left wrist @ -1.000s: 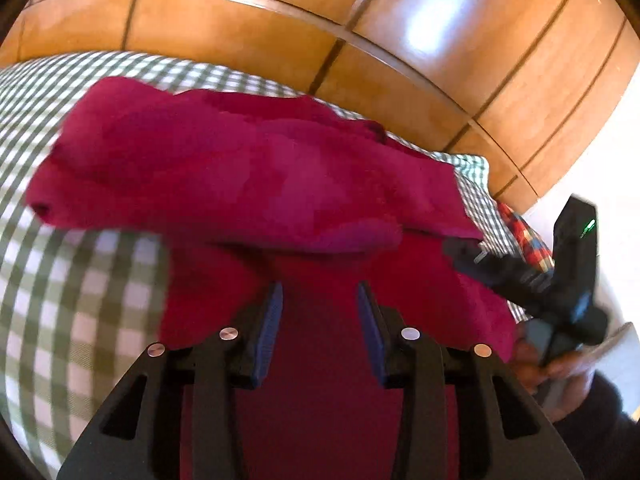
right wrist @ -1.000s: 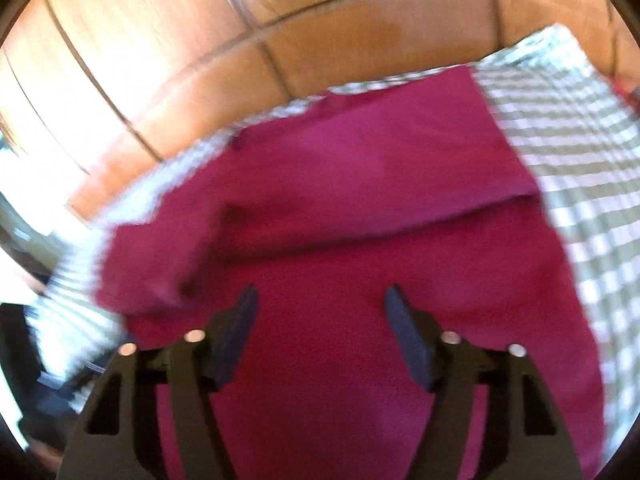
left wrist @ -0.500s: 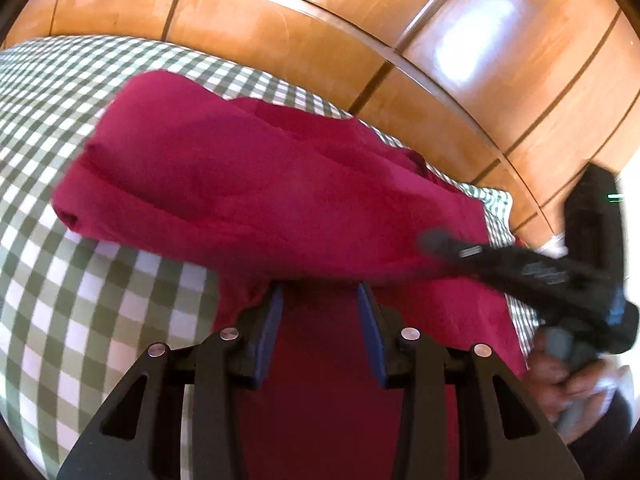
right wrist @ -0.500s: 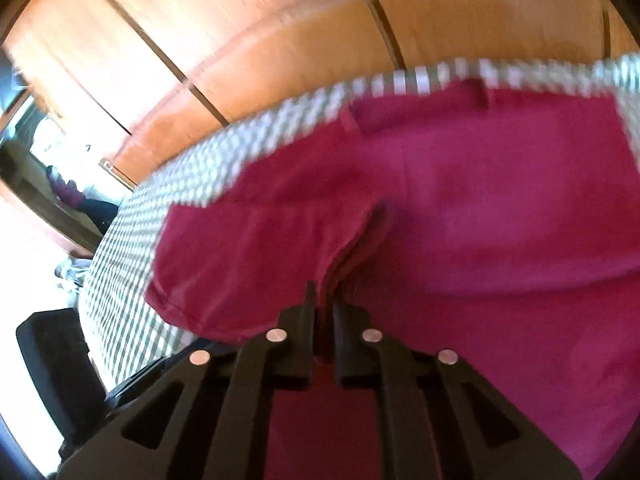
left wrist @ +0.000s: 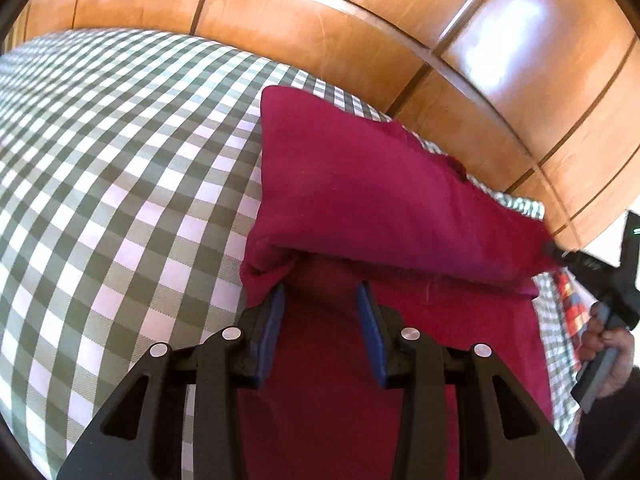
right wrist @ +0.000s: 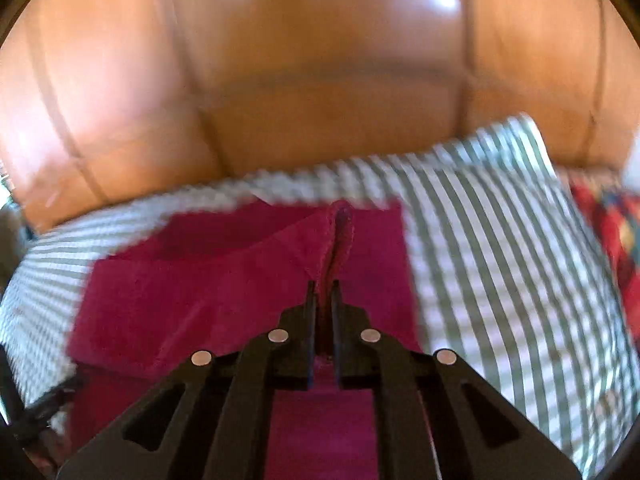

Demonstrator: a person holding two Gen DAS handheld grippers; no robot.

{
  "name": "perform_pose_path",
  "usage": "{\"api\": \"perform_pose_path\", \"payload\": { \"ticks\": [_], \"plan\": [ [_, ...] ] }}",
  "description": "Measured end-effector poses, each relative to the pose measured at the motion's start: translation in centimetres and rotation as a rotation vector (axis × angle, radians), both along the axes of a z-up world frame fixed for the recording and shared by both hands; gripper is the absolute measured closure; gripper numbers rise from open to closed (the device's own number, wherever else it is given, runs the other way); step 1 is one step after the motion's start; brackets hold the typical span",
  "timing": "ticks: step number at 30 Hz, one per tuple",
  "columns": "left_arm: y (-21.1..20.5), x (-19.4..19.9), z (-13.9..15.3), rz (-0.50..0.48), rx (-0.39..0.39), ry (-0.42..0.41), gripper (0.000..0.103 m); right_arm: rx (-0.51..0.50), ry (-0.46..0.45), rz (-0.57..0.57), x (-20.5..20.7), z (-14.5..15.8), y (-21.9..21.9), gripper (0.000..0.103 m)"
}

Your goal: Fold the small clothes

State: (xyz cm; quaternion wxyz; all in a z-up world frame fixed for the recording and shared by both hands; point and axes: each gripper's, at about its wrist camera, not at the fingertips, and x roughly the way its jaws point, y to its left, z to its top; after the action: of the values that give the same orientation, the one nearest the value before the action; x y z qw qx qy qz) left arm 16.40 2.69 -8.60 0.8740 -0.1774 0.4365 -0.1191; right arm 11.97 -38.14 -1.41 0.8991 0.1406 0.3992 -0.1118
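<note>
garment [left wrist: 380, 200] folded over itself on checked cloth [left wrist: 120, 168], wooden panels [left wrist: 320, 32] behind

My right wrist view is smeared with motion blur. The crimson cloth garment [right wrist: 224, 280] runs off the near edge, and its fold hides the lower layer [left wrist: 460, 312] from me.

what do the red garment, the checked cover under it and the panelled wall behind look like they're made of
Dark red garment: soft matte fabric, maybe cotton or fleece; it folds and droops without shine. Green-and-white checked cover: thin woven cloth, with a fine weave visible in the squares. Brown panelled wall: glossy varnished wood or a wood-look laminate, going by the bright reflections and dark seams.
</note>
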Motion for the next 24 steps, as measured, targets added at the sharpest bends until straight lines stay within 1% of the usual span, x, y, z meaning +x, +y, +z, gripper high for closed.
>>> {"api": "perform_pose_path", "payload": {
  "ticks": [1, 2, 3, 4, 5, 8, 10, 14, 16, 18, 19, 21, 22, 23, 24],
  "plan": [
    [-0.2, 0.1, -0.1, -0.002, 0.012, 0.001, 0.065, 0.015, 0.044, -0.022, 0.0, -1.9, -0.7, 0.098],
    [-0.3, 0.2, -0.1, -0.003, 0.021, 0.003, 0.065, 0.024, 0.066, -0.029, -0.1, -3.3, -1.0, 0.098],
    [-0.3, 0.2, -0.1, -0.002, 0.028, 0.006, 0.065, 0.032, 0.057, -0.028, -0.4, -3.9, -1.3, 0.098],
    [-0.3, 0.2, 0.0, -0.001, 0.034, 0.006, 0.065, 0.022, 0.028, -0.026, -0.8, -4.2, -1.2, 0.098],
    [-0.3, 0.1, 0.1, 0.0, 0.041, 0.005, 0.065, 0.009, 0.021, -0.025, -1.1, -4.1, -1.1, 0.098],
    [-0.1, 0.0, 0.3, -0.001, 0.044, 0.008, 0.065, -0.015, 0.03, -0.023, -1.2, -4.0, -0.9, 0.098],
    [0.1, -0.4, 0.6, -0.006, 0.039, 0.006, 0.065, -0.005, 0.027, -0.024, -1.8, -3.5, -0.8, 0.098],
    [1.4, -1.9, 1.7, -0.007, -0.008, -0.015, 0.065, 0.039, 0.004, -0.022, -2.0, -2.2, -1.5, 0.098],
    [2.8, -2.3, 2.1, 0.006, -0.068, -0.019, 0.065, 0.044, 0.009, -0.02, -2.0, -2.0, -1.6, 0.098],
    [4.1, -2.3, 2.4, 0.033, -0.122, -0.012, 0.065, 0.06, 0.025, -0.01, -1.8, -2.5, -1.7, 0.097],
    [4.9, -2.0, 2.5, 0.053, -0.147, -0.007, 0.065, 0.07, 0.029, -0.009, -1.9, -2.7, -1.9, 0.094],
    [5.8, -1.1, 2.6, 0.077, -0.174, 0.007, 0.065, 0.09, 0.024, -0.005, -2.0, -2.9, -2.0, 0.094],
    [6.2, -0.4, 2.6, 0.09, -0.186, 0.013, 0.063, 0.098, 0.022, -0.003, -2.0, -2.9, -2.0, 0.091],
    [6.3, 0.2, 2.7, 0.089, -0.197, 0.015, 0.053, 0.129, 0.016, 0.006, -2.1, -2.9, -2.2, 0.086],
    [6.6, 0.9, 2.7, 0.087, -0.21, 0.019, 0.051, 0.145, 0.011, 0.011, -2.1, -2.9, -2.3, 0.076]
  ]
}}
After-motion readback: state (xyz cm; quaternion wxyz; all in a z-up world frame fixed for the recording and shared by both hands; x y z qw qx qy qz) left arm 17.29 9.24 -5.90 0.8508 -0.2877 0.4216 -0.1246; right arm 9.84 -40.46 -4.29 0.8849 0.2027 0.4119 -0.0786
